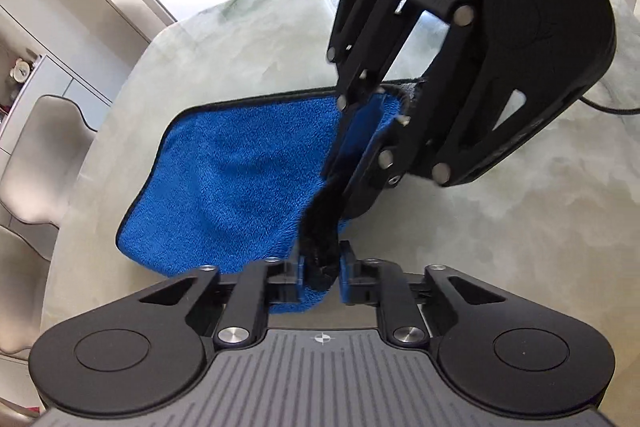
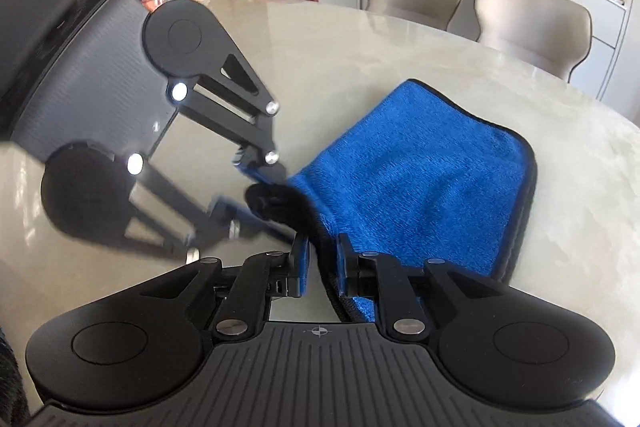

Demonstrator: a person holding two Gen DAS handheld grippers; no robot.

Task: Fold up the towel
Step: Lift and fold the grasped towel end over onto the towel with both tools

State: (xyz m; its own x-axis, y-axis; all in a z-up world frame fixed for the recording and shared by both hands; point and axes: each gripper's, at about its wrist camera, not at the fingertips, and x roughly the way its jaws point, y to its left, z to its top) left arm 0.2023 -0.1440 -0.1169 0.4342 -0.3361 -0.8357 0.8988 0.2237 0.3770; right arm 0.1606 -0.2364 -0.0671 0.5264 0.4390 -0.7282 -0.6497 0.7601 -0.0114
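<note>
Between our two grippers lies the blue towel, spread on the pale table, its black-trimmed edge lifted. Our left gripper pinches that edge close in front of us, and our right gripper clamps the same edge just beside it. Beige chairs stand beyond the table.

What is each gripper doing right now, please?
Left gripper: jaws closed on the blue towel at its black edge.
Right gripper: jaws closed on the same towel's edge.
</note>
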